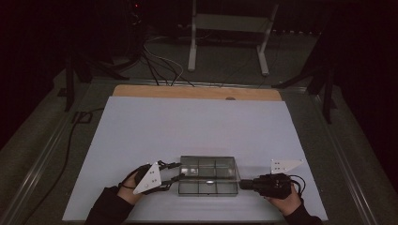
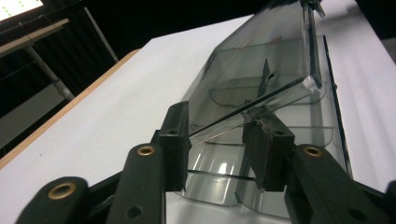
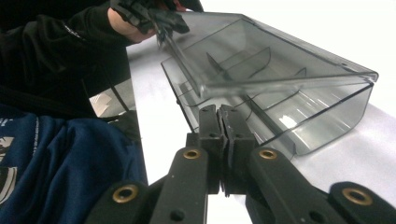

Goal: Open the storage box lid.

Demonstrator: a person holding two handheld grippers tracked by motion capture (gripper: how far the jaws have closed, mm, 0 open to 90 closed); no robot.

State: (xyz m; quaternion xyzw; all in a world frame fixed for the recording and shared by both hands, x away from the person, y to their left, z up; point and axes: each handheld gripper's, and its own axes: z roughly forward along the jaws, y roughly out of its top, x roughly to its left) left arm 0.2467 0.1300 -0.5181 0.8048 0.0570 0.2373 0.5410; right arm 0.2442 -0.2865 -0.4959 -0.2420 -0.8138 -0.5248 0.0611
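Left gripper (image 1: 174, 176): seen at 7 o'clock on the table in the high view, held in a gloved hand (image 1: 133, 180), its jaws pointed toward 3 o'clock. The jaws are set at a middling gap, with the near corner of the lid between them. In the left gripper view 1 pad (image 2: 264, 144) is met by the lid's edge; whether the other pad presses on it cannot be told.

Box (image 1: 208, 182): a clear smoked plastic organiser, divided into compartments, placed at 6 o'clock on the table between the 2 grippers.

Lid (image 2: 266, 60): clear, hinged, raised at a tilt above the compartments; its free edge (image 3: 280, 83) is seen lifted off the box in the right gripper view.

Right gripper (image 1: 243, 184): seen at 5 o'clock on the table, held in a bare hand (image 1: 284, 201), its jaws pointed toward 9 o'clock. The jaws are closed together, and their tips (image 3: 223, 122) are set against the box's end wall; nothing is seen between them.

Table cover (image 1: 187, 126): a pale sheet, on which the box is rested.
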